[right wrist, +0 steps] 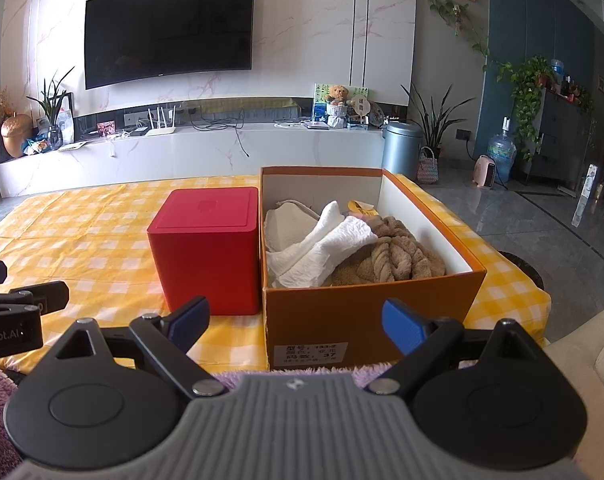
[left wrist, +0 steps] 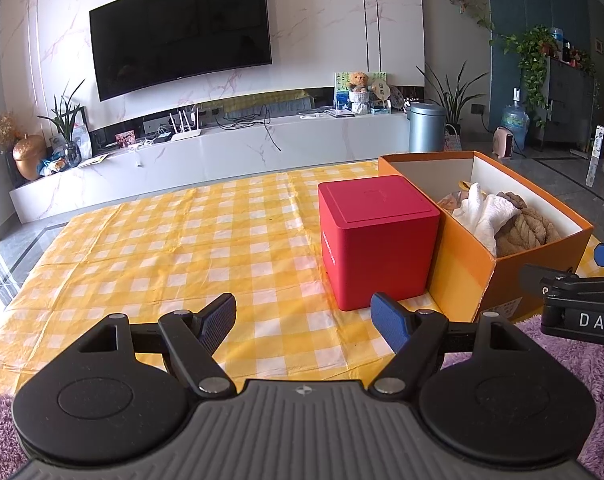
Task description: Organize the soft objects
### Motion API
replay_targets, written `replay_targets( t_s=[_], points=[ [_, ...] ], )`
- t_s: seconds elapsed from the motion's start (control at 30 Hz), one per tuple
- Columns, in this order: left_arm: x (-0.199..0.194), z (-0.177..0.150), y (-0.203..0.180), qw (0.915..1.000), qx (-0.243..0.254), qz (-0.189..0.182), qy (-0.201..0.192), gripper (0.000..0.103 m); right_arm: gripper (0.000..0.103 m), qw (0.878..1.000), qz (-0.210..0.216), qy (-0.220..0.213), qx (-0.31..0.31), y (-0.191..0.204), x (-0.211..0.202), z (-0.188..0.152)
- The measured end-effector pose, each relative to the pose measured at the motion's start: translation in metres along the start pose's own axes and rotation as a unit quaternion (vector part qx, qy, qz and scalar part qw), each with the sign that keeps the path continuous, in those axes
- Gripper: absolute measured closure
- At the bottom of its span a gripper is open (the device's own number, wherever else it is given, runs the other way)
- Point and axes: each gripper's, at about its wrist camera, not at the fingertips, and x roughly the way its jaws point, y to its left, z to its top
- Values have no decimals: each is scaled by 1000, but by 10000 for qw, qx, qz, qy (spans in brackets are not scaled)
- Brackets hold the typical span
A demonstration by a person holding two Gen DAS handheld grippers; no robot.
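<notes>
On the yellow checked tabletop (right wrist: 82,232), everything sits bunched toward one side: a red box (right wrist: 208,252) with its lid on, and pressed right up against it an open orange box (right wrist: 365,312). That orange one is where the soft stuff lives — a crumpled white cloth (right wrist: 321,252) draped over the top, a tan knitted piece (right wrist: 397,260) bunched at the near corner, and a flatter pale cloth (right wrist: 286,220) tucked toward the back. Something yellow peeks out behind them; I can't make out what it is.

Both grippers hang at the near edge, angled down at the boxes. Left gripper (left wrist: 303,322): fingers spread wide, nothing between them, only checked cloth showing through the gap, with the red box just ahead and to the right. Right gripper (right wrist: 296,322): fingers also wide apart and empty, lined up almost square on the orange box's front wall. Looks like a ready stance, each tool facing the box it would most naturally work.

Soft things all appear to be in the orange box, none lying loose on the tabletop, so my read is either the sorting is about done or it hasn't begun and they come out from here. The red box's closed lid suggests nothing goes in there without it being lifted first. Those cloths are heaped loosely, so a pinch on the white one could well drag its neighbour along.

Purple fluffy fabric (left wrist: 581,360) shows beneath the grippers at the near edge.
</notes>
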Motion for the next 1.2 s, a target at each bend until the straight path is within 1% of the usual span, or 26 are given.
replay_targets(
  t_s=[1.2],
  points=[
    [-3,4,4,10000,-12,-6,-49,13,11,10000,-15,51,-39,4,3,-2]
  ],
)
